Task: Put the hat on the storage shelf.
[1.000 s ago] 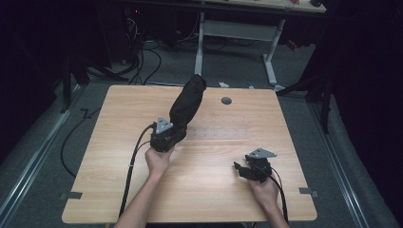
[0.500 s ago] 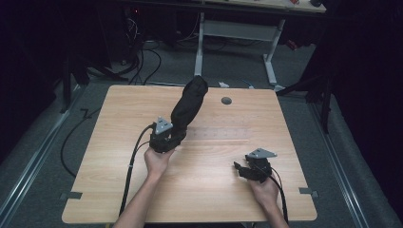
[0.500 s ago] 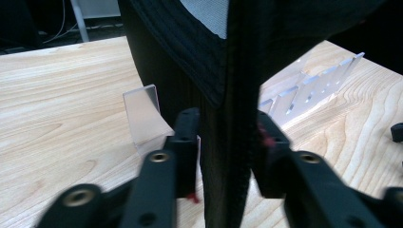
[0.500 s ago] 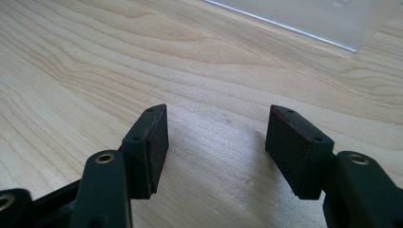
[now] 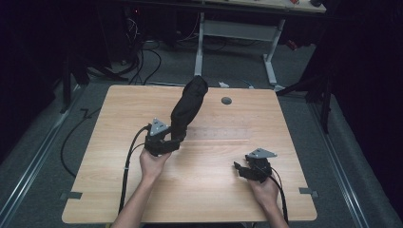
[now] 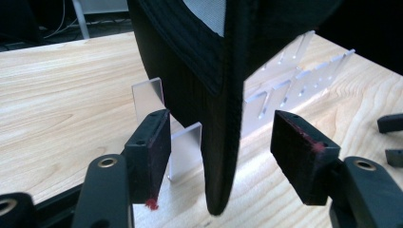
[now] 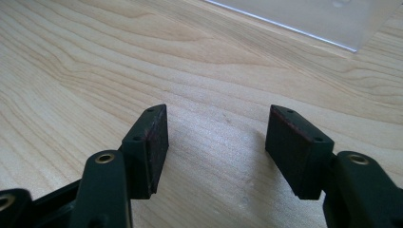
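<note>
Left gripper view: the left gripper (image 6: pixel 221 154) has just been opening, its pads clear of the black cap (image 6: pixel 209 85) between them, which leans on a clear rack (image 6: pixel 290 80) on the counter (image 5: pixel 119 114). The release looks done. The right gripper (image 7: pixel 216 142) stands wide, empty.

Tabletop layout, seen from the person's side

A cap (image 5: pixel 188 108) stands propped on a clear slotted rack (image 6: pixel 290 76) at the middle of the tabletop (image 5: pixel 109 190), tilting away toward the far edge, near a small round grommet (image 5: pixel 226 100) to its right. The left hand-held gripper (image 5: pixel 167 142) sits at the cap's near end, pads either side of the brim. The right hand-held gripper (image 5: pixel 243 169) rests well apart, near the front right.
</note>
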### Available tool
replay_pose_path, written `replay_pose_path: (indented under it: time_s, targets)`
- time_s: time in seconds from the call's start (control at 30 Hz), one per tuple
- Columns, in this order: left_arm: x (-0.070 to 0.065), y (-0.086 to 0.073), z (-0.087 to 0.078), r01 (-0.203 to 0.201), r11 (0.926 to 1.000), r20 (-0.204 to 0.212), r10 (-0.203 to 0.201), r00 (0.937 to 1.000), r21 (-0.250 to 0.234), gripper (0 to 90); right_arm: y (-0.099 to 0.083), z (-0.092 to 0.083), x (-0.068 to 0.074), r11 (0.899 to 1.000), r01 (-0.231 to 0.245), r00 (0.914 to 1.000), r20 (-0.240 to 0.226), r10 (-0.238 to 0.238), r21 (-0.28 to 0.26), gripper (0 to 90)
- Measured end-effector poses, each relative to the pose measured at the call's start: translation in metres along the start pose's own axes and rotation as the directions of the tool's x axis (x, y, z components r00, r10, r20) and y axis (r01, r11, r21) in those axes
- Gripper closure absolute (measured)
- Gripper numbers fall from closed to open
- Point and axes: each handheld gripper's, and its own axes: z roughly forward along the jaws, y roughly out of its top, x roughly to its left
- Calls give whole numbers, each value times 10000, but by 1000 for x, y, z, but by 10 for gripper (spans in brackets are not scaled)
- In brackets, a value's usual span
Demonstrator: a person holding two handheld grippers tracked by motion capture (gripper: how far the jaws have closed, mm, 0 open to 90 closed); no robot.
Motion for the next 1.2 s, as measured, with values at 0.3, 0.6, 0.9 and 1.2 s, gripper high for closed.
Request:
replay_pose_path:
  time_s: [0.3,0.6,0.9,1.2]
  targets:
    - [-2,5,-19,-98,9998,146,95,9998,197,381,0,0,0,10000,4,10000,1,-4,-5,403]
    - [6,6,-36,74,10000,-141,-74,9999,-8,363,0,0,0,10000,-10,10000,62,10,1,391]
    - [13,-2,-51,-158,9998,-481,150,9987,-157,376,0,0,1,10000,67,9998,175,-66,-22,379]
    - [25,-17,-68,-41,9999,-697,51,9976,150,348,0,0,1,10000,-13,9999,152,13,-3,378]
